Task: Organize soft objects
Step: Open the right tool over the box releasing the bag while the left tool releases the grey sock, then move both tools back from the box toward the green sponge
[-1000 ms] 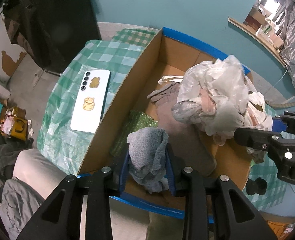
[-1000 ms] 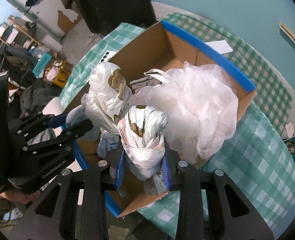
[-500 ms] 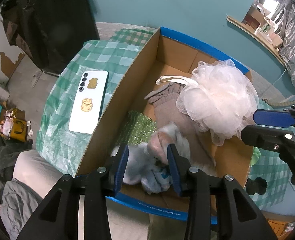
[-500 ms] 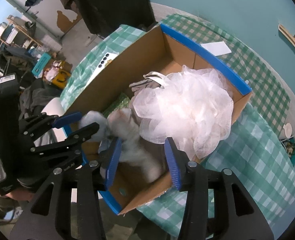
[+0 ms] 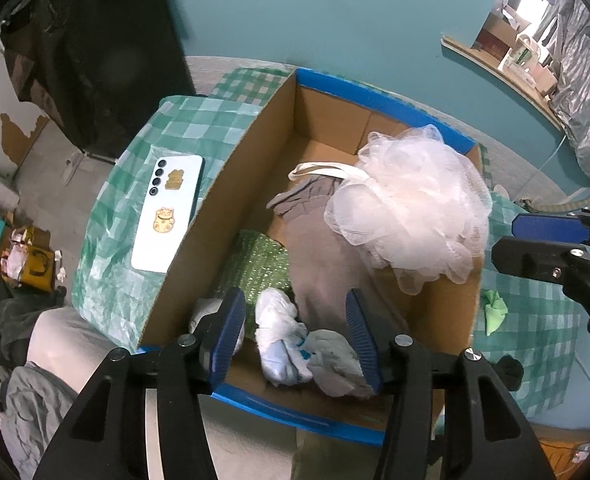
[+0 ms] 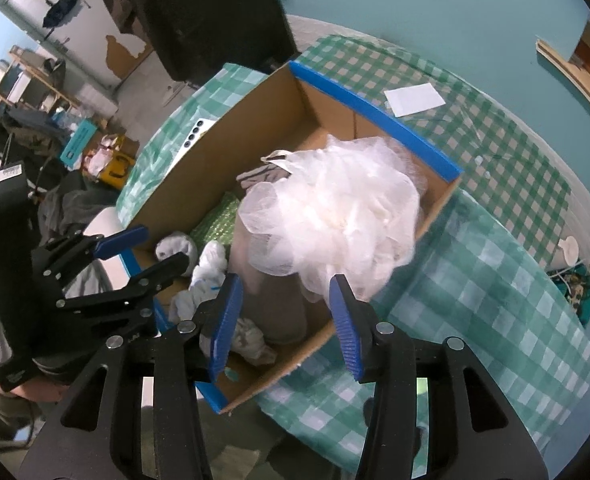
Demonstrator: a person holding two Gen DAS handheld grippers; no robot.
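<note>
Now that I let go, both my left claw (image 5: 295, 320) and right claw (image 6: 283, 316) have just been opening and hang empty above the brown cardboard box (image 5: 223, 184), where the crumpled white plastic bag (image 5: 279, 328) lies beside the fluffy white mesh sponge (image 5: 407, 208).

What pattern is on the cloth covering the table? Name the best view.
The tablecloth has a green-and-white check pattern; the right wrist view shows it best.

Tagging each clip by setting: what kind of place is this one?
Probably a lived-in home or storeroom, not a lab: a table with a green checked tablecloth, a wall with peeling paint, and clutter piled on the floor.
</note>
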